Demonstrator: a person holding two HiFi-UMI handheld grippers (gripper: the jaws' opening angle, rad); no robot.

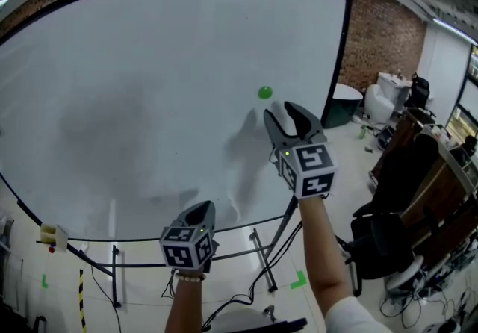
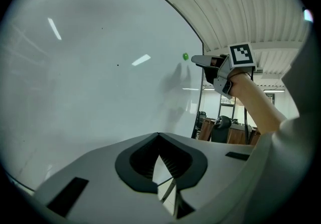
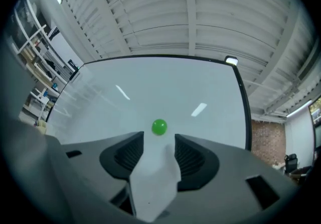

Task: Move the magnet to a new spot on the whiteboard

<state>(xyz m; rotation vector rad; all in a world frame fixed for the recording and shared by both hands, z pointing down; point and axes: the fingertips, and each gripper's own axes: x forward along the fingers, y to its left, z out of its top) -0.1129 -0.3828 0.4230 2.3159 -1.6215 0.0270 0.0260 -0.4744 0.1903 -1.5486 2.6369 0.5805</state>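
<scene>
A small round green magnet (image 1: 265, 92) sticks to the large whiteboard (image 1: 134, 100), right of its middle. My right gripper (image 1: 282, 110) is raised just below and right of the magnet with its jaws open and nothing between them. In the right gripper view the magnet (image 3: 159, 127) sits on the board (image 3: 165, 97) just beyond the gap of the gripper (image 3: 159, 138), apart from both fingers. My left gripper (image 1: 200, 209) hangs lower, near the board's bottom edge, shut and empty (image 2: 158, 135). From there the magnet (image 2: 185, 56) and the right gripper (image 2: 196, 60) show side by side.
The whiteboard stands on a metal frame (image 1: 261, 264) with cables on the floor beneath. A brick wall (image 1: 381, 33) lies behind to the right. Dark office chairs (image 1: 388, 234) and desks crowd the right side. A yellow-black striped post (image 1: 81, 298) stands at lower left.
</scene>
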